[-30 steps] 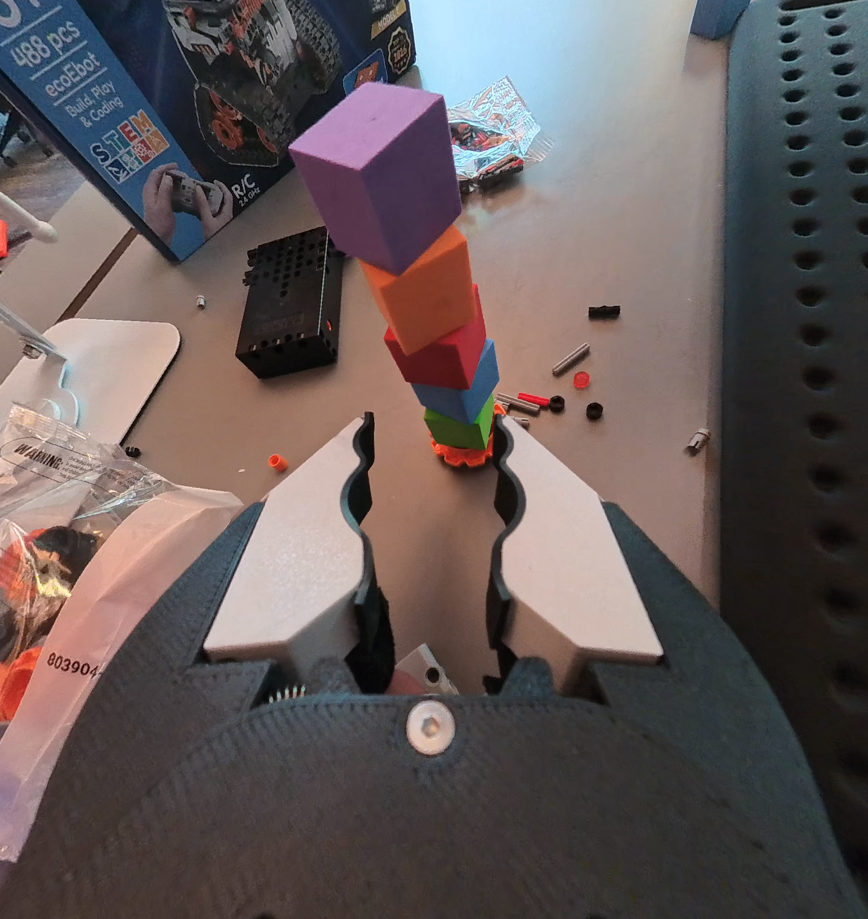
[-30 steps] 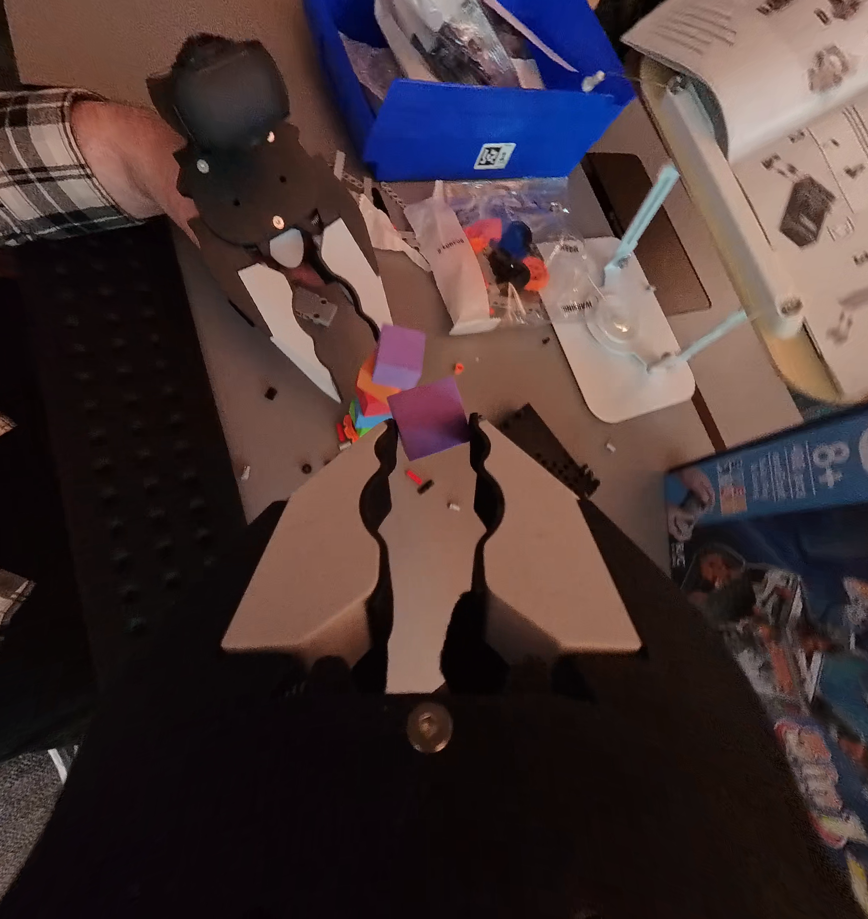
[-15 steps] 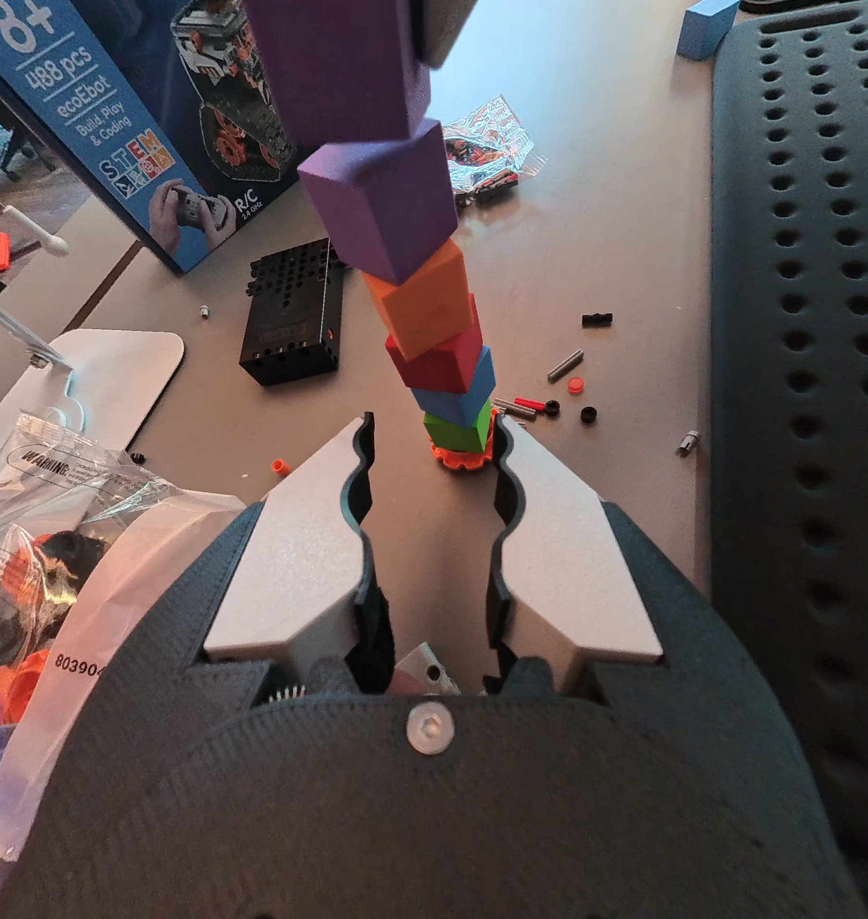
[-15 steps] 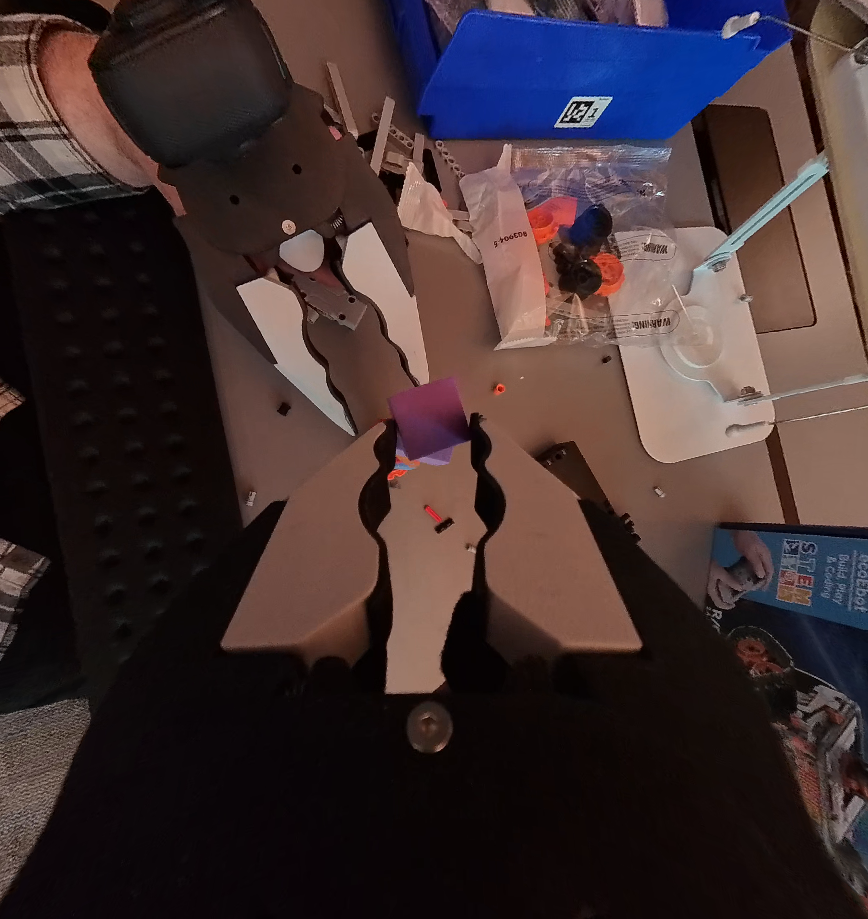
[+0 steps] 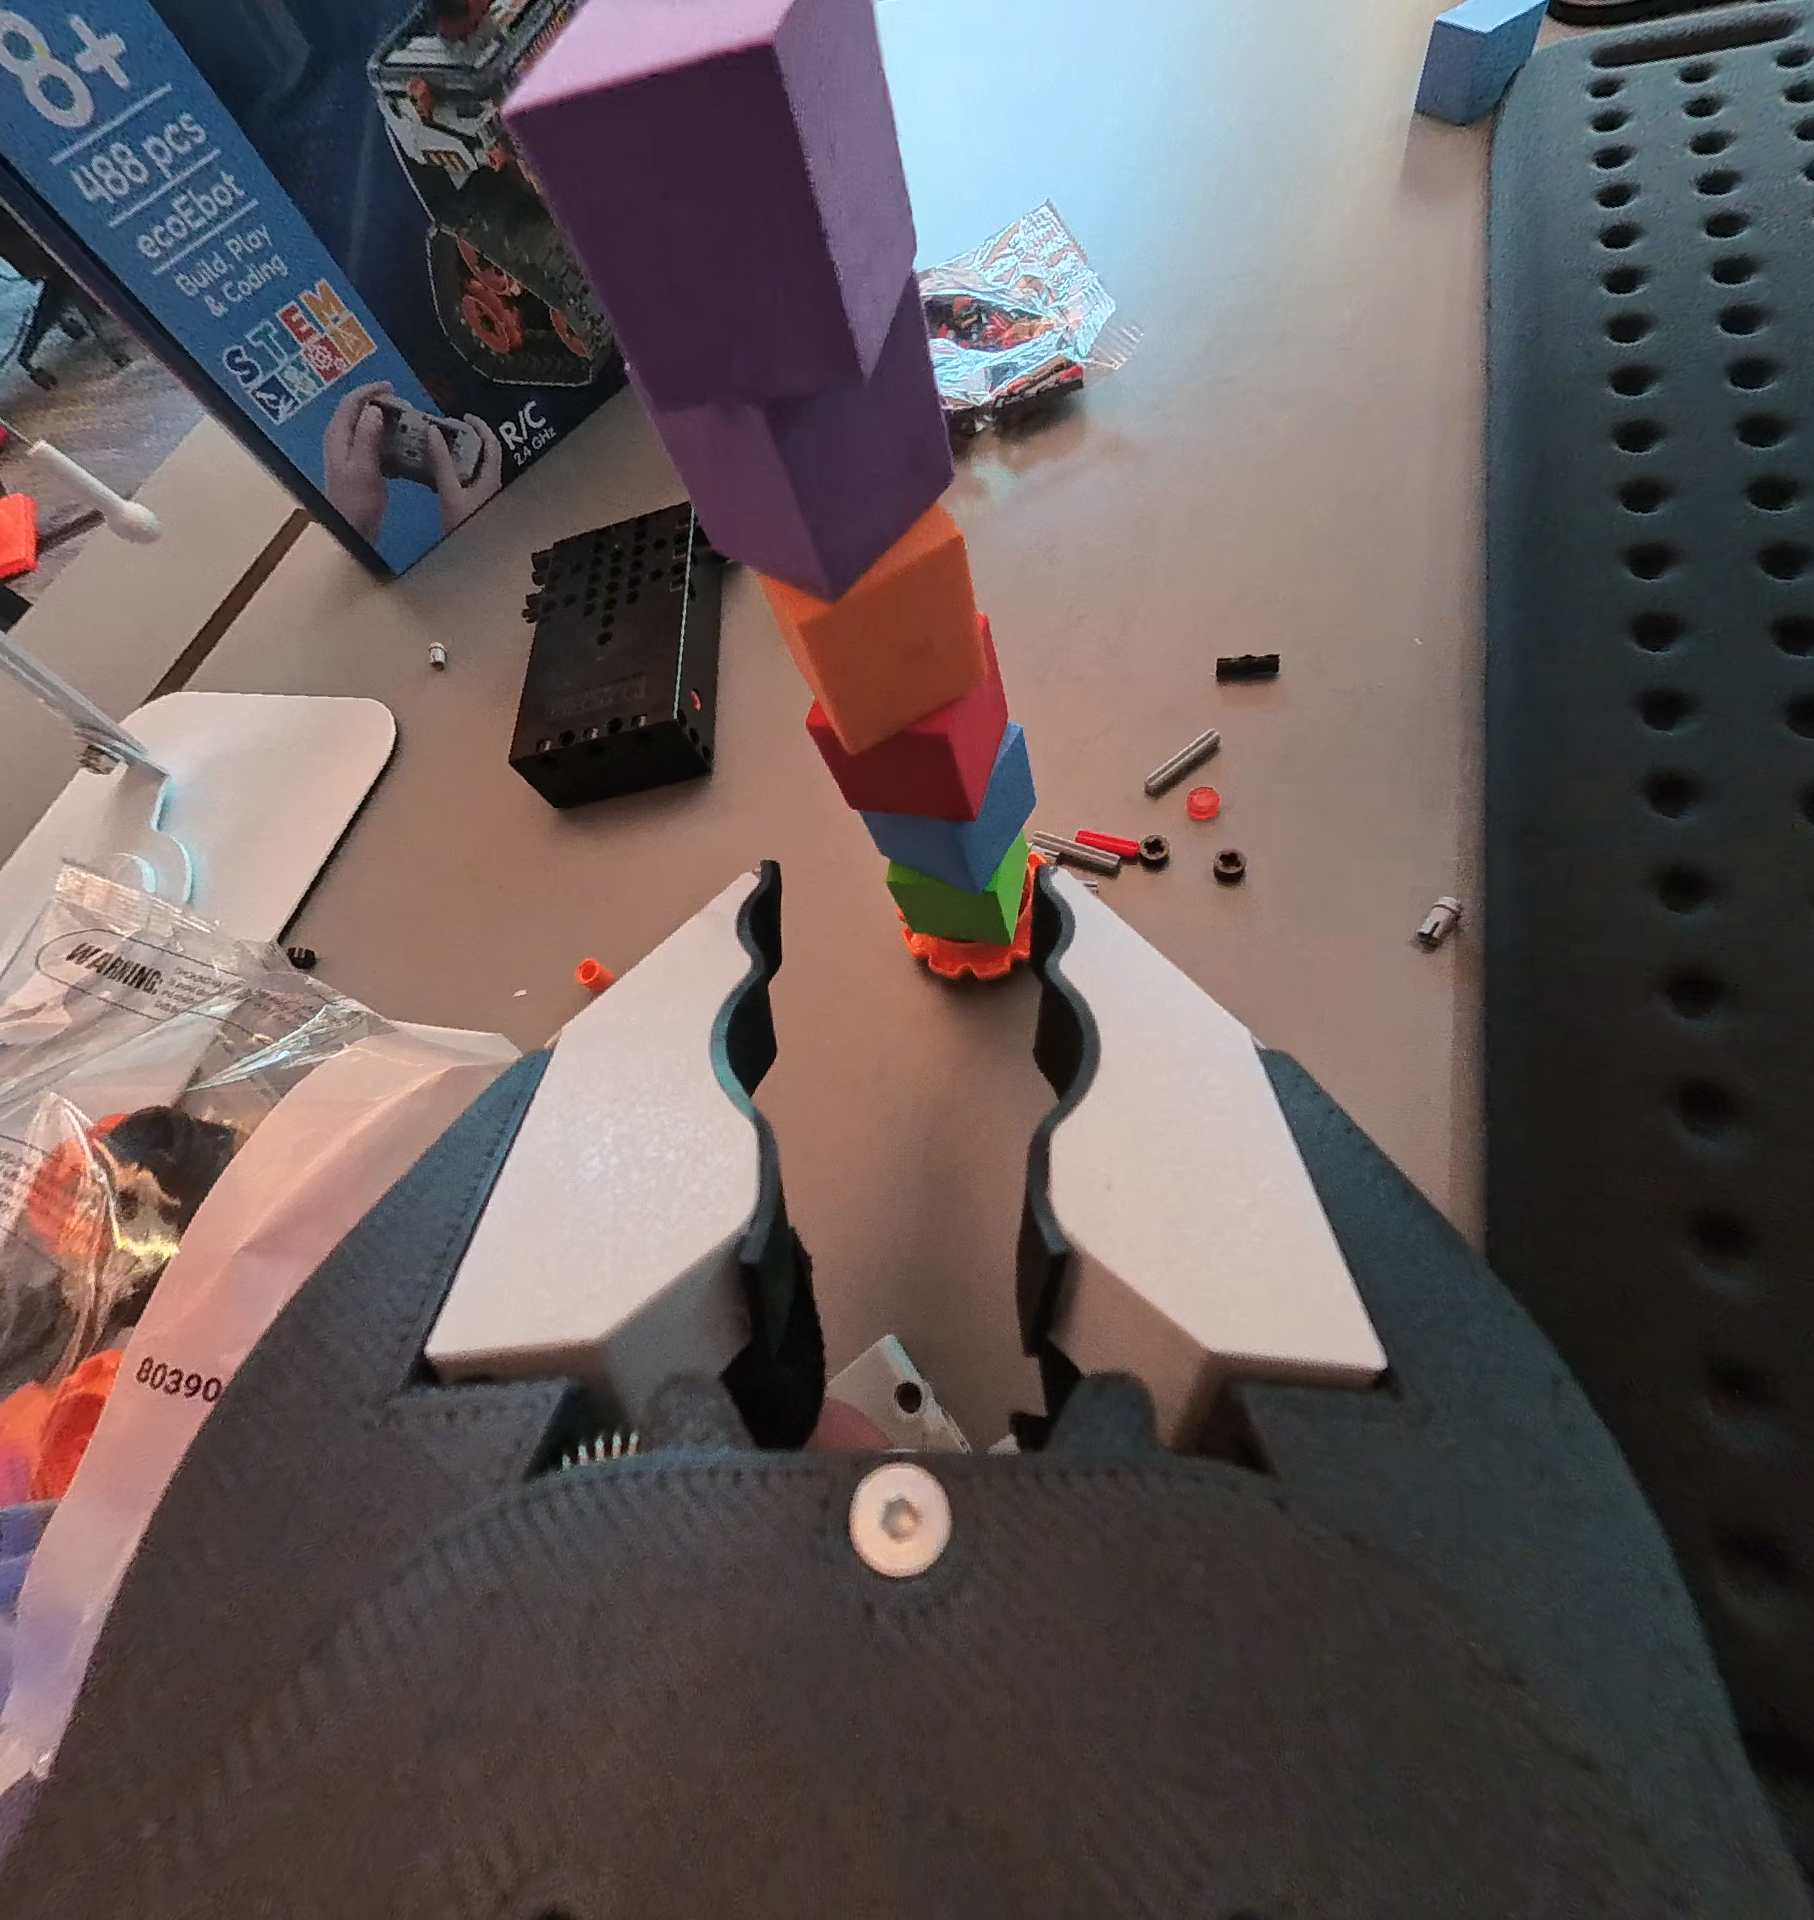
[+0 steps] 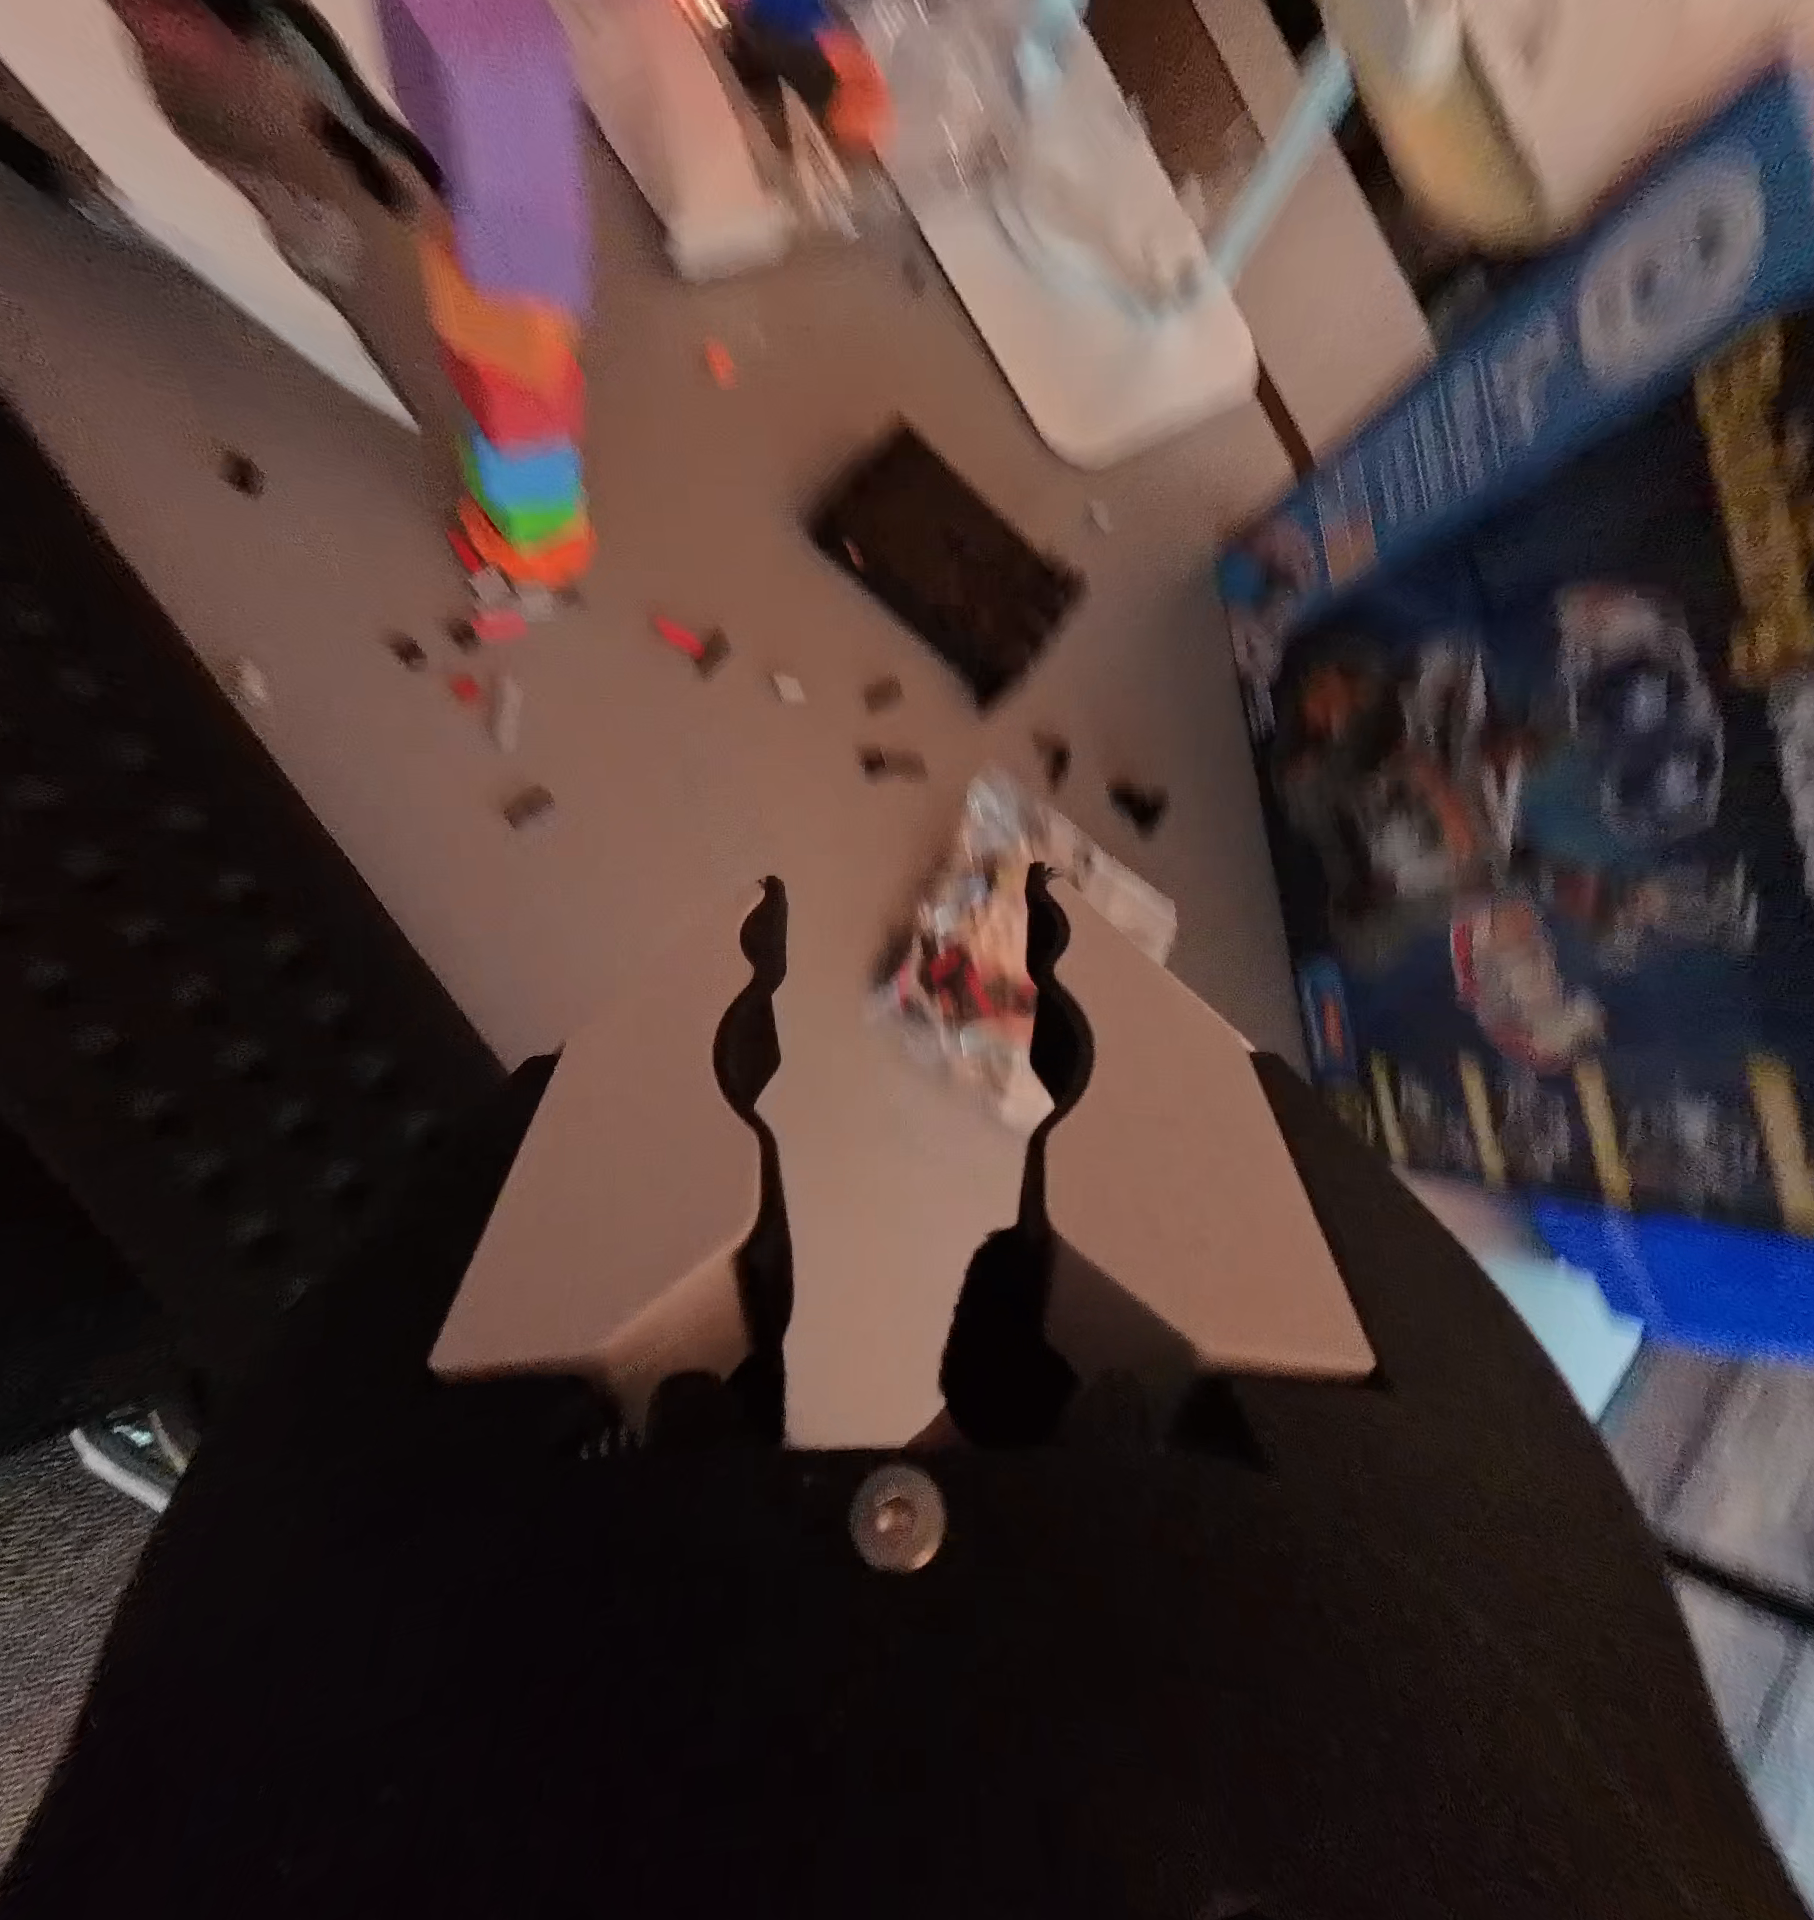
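**Two empty grippers, one leaning block tower**

The left gripper (image 5: 903,914) sits low over the grey table (image 5: 1246,436), its two pale fingers spread wide with nothing between them. It points straight at the foot of a tower of blocks (image 5: 882,623); its right fingertip lies just beside the orange toothed wheel (image 5: 960,951) under the tower, though contact cannot be judged.

The right gripper (image 6: 903,894) hangs higher and well apart from the tower, angled down at the table, jaws parted and empty. Its view is badly smeared. A crinkled foil bag (image 6: 970,966) lies under its fingertips.

The tower stands on end, its long axis roughly vertical, with the blocks twisted against each other rather than squared up. From the bottom: green block (image 5: 960,899), blue block (image 5: 970,821), red block (image 5: 918,758), orange block (image 5: 882,634), then two purple blocks, the lower purple block (image 5: 830,457) and the top purple block (image 5: 716,197). All are plain matte cubes.

Small black, red and grey pegs (image 5: 1183,764) lie scattered to the right of the base. A black perforated brick (image 5: 622,675) lies left of the tower, a blue toy box (image 5: 259,270) behind it, and clear plastic bags (image 5: 103,1091) beside the left gripper. A dark perforated mat (image 5: 1692,727) edges the table on the right.
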`<state>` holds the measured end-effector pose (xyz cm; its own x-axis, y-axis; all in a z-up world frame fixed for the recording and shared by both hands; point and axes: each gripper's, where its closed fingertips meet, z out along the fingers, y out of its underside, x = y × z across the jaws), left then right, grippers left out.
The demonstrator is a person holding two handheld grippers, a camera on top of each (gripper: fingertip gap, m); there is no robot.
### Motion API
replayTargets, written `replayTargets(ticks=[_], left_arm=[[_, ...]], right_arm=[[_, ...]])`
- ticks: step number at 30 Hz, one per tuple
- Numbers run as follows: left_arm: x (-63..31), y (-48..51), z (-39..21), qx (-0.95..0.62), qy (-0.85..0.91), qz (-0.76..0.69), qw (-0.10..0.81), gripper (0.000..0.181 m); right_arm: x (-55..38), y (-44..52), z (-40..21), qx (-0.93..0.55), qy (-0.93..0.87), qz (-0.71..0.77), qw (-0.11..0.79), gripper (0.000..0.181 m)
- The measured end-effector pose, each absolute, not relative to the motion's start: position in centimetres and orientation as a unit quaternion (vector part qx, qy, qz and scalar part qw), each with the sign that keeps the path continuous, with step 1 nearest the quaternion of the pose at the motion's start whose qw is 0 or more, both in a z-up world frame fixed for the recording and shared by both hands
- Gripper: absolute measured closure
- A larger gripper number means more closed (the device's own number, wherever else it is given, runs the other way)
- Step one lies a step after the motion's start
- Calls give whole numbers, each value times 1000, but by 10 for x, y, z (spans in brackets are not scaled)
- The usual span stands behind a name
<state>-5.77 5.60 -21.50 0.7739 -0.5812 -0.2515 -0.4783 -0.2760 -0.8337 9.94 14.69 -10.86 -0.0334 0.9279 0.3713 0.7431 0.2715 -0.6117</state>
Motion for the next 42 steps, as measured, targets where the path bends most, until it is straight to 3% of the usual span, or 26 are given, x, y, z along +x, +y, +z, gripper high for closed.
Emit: replayTargets(ticks=[10,15,18,21,30,36,42], left_arm=[[-56,57,-218,-801,334,-48,495,135],[-56,58,-222,-804,332,-49,490,135],[-56,58,-222,-805,333,-50,490,135],[-54,57,-221,-802,333,-60,493,135],[-55,56,-218,-799,331,-71,498,134],[-56,55,-223,-800,335,-77,491,135],[-55,54,-223,-798,338,-80,492,135]], right_arm=[[295,215,-217,-772,-581,22,259,130],[319,216,-245,-788,-571,29,227,134],[311,213,-254,-783,-578,64,221,154],[306,214,-251,-777,-583,60,230,157],[155,157,-124,-616,-672,170,374,157],[45,84,-68,-477,-767,221,367,157],[-16,62,-69,-442,-814,218,308,157]])
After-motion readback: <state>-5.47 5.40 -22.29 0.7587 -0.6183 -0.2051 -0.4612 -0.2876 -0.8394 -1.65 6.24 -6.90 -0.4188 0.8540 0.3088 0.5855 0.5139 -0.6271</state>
